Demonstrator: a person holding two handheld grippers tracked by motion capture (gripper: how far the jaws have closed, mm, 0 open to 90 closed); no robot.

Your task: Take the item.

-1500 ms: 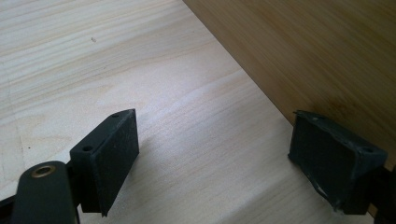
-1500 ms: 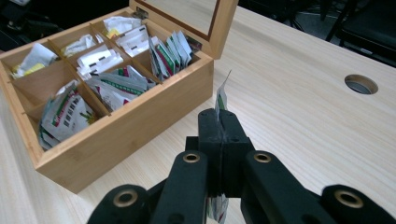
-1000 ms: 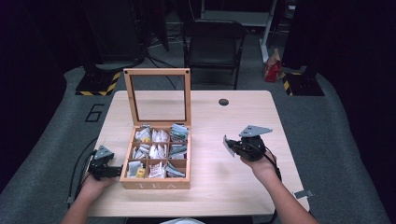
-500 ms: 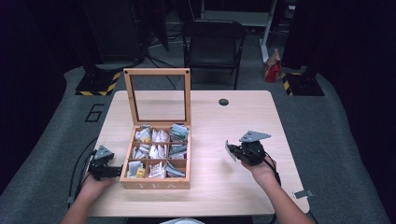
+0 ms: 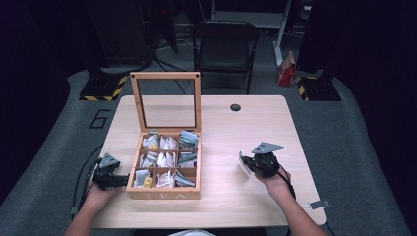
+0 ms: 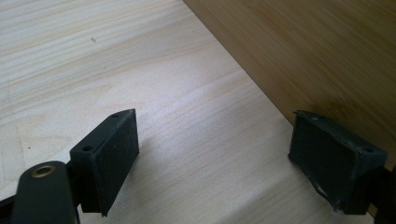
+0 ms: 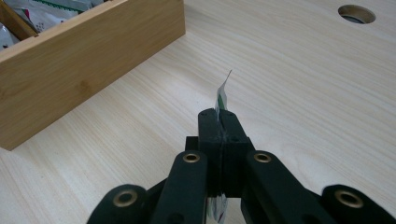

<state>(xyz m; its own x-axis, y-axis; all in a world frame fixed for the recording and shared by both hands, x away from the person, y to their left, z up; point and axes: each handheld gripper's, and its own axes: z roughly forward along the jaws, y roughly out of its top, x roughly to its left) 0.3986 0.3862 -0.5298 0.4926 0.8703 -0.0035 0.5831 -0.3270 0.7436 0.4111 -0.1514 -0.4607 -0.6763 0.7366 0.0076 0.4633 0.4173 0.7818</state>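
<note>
— High view? 
— Lidded wooden tea box (image 5: 164, 189) with packet-filled compartments on pale wood surface (image 5: 231, 132); left gripper (image 5: 119, 180) at its left wall, right gripper (image 5: 244, 164) well apart.
— Left gripper view? 
— Jaws spread, nothing between.
— Right gripper view? 
— Jaws clenched on thin white-green tea packet (image 7: 221, 97).

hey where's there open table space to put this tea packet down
Bare wood lies between the tea box and the right gripper, which is clamped on the tea packet, and beyond it toward the cable hole. It's tight where the left gripper sits beside the box.
</note>
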